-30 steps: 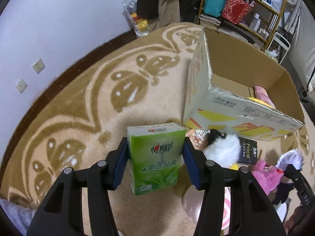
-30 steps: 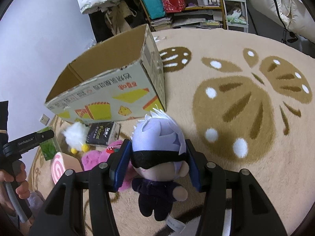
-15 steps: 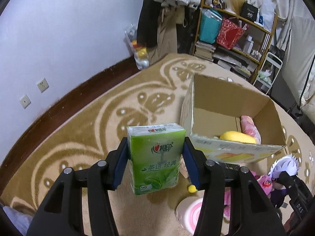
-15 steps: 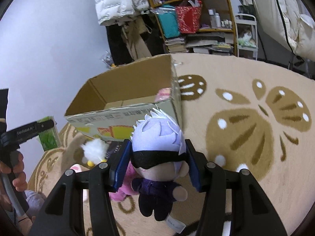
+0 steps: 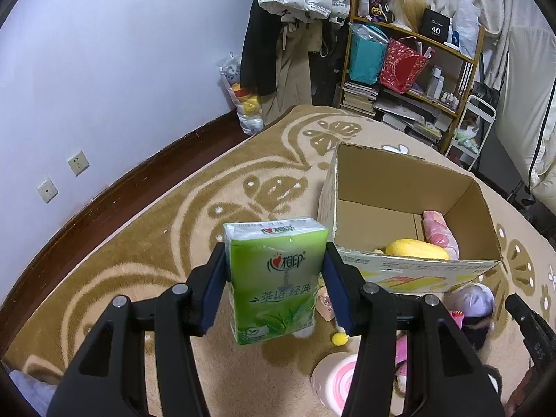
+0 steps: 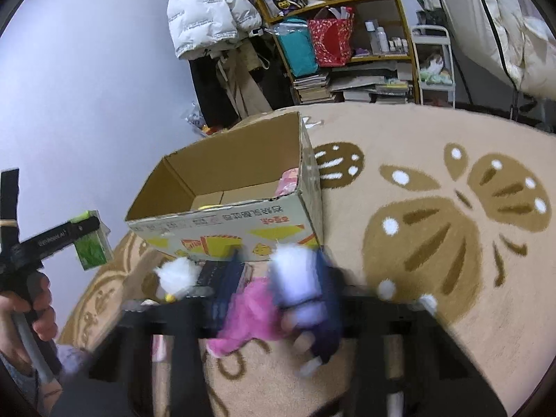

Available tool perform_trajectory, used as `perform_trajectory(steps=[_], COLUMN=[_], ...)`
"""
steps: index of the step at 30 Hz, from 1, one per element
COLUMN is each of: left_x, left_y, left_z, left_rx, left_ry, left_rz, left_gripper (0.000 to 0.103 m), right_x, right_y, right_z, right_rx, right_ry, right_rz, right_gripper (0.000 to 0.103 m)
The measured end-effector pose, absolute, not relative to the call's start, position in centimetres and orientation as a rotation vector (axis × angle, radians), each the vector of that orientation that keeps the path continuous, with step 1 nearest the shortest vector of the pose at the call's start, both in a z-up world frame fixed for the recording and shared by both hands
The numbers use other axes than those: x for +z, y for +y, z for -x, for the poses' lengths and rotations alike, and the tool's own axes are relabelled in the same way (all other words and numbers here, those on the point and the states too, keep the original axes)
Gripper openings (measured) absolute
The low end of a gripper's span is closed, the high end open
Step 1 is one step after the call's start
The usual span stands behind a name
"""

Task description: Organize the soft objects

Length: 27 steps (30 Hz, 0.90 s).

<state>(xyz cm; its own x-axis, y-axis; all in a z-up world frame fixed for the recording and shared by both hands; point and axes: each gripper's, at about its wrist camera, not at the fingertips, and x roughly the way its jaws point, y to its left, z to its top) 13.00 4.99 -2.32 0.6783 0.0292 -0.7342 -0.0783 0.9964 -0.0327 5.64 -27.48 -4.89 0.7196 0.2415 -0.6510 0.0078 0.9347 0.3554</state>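
Note:
My left gripper [image 5: 274, 288] is shut on a green tissue pack [image 5: 274, 278], held in the air left of the open cardboard box [image 5: 406, 267]. The box holds a yellow soft toy [image 5: 415, 249] and a pink one [image 5: 439, 234]. The right wrist view is blurred by motion; my right gripper [image 6: 281, 295] holds the white-haired doll [image 6: 299, 288] between its fingers, before the box [image 6: 239, 222]. The tissue pack [image 6: 91, 243] shows at the left there.
On the rug lie a white fluffy toy [image 6: 177, 276], a pink plush [image 6: 246, 316], a dark packet [image 6: 212, 272] and a pink-and-white round cushion [image 5: 335, 382]. A cluttered shelf [image 5: 410, 52] and hanging coats [image 5: 295, 17] stand behind the box.
Both grippers have risen with their loads, so the box interior now shows. The right view has become blurred and the doll sits tilted to the right in the jaws.

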Motion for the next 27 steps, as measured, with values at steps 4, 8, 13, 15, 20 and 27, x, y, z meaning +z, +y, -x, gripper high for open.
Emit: perform_trajectory(steps=[4,8,13,15,20,27], left_x=[-2.3,-2.2,-2.4,-2.4,-2.5,-2.2], left_y=[4.9,4.8,4.6,4.6,4.4,4.3], left_z=[-12.9,-12.8,-12.8,-12.8,-12.8,-13.1], left_rx=[0.063,0.063,0.059,0.057,0.055,0.060], left_ry=[0.825,0.826,0.824,0.826,0.822,0.806], left_rz=[0.050,0.045,0.038,0.037,0.030,0.019], left_gripper=[0.052,0.052,0.052,0.052,0.052,0.052], right_x=[-5.5,-6.9,-7.6,-7.7,-8.5,-9.5], right_y=[-27.6,-28.3,-28.8,-28.9,-28.9,-29.3], right_z=[-6.2,-6.8,-7.5,-7.8,-9.3,-11.6], right_rx=[0.088,0.052,0.046,0.046,0.041,0.075], right_ry=[0.801,0.851,0.861,0.859,0.885,0.908], right_rz=[-0.299,-0.312,-0.322,-0.314,-0.272,-0.288], right_gripper=[0.010,0.017,0.053,0.054,0.055,0.061])
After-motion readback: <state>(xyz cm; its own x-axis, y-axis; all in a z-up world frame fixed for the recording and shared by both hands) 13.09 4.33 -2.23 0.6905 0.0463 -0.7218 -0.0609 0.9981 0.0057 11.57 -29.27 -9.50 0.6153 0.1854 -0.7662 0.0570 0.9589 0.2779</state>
